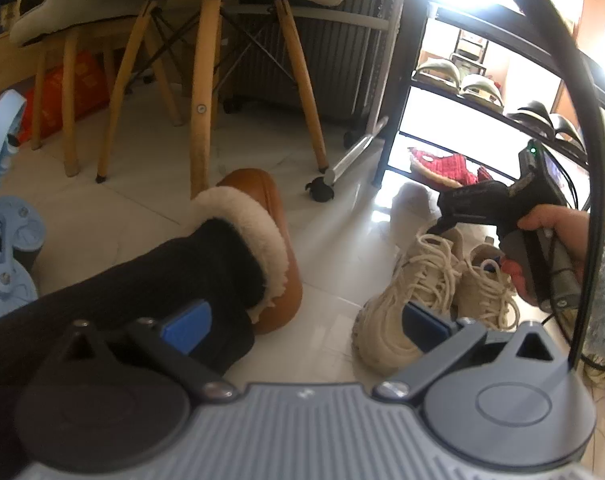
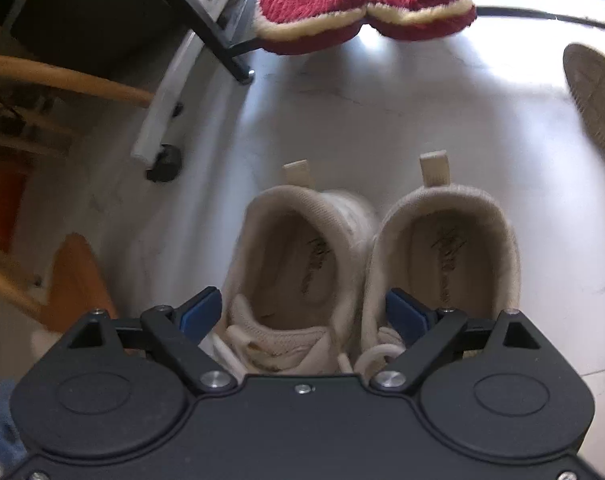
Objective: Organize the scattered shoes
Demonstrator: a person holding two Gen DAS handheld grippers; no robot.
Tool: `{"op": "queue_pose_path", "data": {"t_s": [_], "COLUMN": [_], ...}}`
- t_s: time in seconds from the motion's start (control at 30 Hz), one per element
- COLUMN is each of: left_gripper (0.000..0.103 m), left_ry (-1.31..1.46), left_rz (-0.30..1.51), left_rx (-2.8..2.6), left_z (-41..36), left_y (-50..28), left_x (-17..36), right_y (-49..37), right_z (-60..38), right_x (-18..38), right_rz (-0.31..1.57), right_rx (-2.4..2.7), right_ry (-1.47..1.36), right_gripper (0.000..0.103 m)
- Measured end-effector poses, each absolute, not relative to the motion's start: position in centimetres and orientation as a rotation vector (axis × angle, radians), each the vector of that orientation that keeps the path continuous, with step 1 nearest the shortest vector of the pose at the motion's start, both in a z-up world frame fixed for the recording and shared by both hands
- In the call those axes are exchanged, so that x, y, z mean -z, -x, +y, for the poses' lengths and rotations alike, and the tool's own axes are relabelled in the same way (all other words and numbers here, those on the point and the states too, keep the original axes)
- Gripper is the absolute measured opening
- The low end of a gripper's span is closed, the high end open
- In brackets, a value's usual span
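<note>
A pair of cream lace-up sneakers [image 2: 366, 264] stands side by side on the white floor, heels away from my right gripper [image 2: 304, 314]. That gripper is open, low over their tongues, one blue pad outside the left sneaker and one over the right sneaker. The left wrist view shows the same sneakers [image 1: 430, 292] with the right gripper's black body [image 1: 498, 204] above them. My left gripper [image 1: 306, 326] is open and empty above the floor. A tan fur-lined boot [image 1: 262, 240] worn on a black-socked leg stands to its left.
A black shoe rack [image 1: 502, 92] at the right holds slippers; red fuzzy slippers [image 2: 362, 4] sit on its bottom level. Wooden chair legs [image 1: 202, 92] and a dark suitcase [image 1: 302, 40] stand behind. A shoe sole [image 2: 594, 92] lies at far right. Blue sandals [image 1: 6, 256] lie at left.
</note>
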State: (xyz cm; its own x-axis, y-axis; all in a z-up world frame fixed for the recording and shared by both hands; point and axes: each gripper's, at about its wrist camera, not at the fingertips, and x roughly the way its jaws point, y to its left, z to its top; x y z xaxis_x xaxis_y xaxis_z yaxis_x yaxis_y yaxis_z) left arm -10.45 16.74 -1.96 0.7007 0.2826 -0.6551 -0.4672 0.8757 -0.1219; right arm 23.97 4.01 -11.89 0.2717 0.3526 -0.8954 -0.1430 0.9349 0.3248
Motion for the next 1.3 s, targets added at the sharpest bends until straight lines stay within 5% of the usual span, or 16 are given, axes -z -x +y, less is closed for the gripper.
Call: {"op": "queue_pose_path", "data": {"t_s": [0.1, 0.23, 0.4, 0.43, 0.47, 0.5, 1.3], "left_gripper": [0.102, 0.102, 0.102, 0.102, 0.102, 0.102, 0.102], "left_ry": [0.294, 0.299, 0.304, 0.305, 0.305, 0.303, 0.236], "left_rz": [0.677, 0.682, 0.682, 0.681, 0.680, 0.679, 0.701], "left_rx": [-0.424, -0.419, -0.419, -0.423, -0.426, -0.429, -0.431], "left_z": [16.8, 16.9, 17.0, 16.9, 16.8, 16.8, 15.7], "left_y": [10.4, 10.4, 10.4, 10.4, 10.5, 10.5, 10.0], "left_x": [2.0, 2.1, 2.0, 2.0, 2.0, 2.1, 2.2], "right_y": [-24.4, -24.5, -24.3, -24.4, -24.5, -24.5, -23.8], "right_z": [3.4, 3.3, 4.4, 4.4, 4.3, 4.1, -1.6], "right_x": [12.5, 13.4, 13.8, 13.8, 13.6, 13.4, 12.4], "right_rz": [1.259, 1.263, 1.284, 1.287, 1.286, 1.285, 1.340], "right_rx": [-0.270, -0.238, -0.274, -0.282, -0.296, -0.310, -0.482], "right_ry": [-0.202, -0.138, -0.004, 0.007, 0.013, 0.013, 0.278], "right_gripper": [0.087, 0.070, 0.067, 0.057, 0.034, 0.032, 0.033]}}
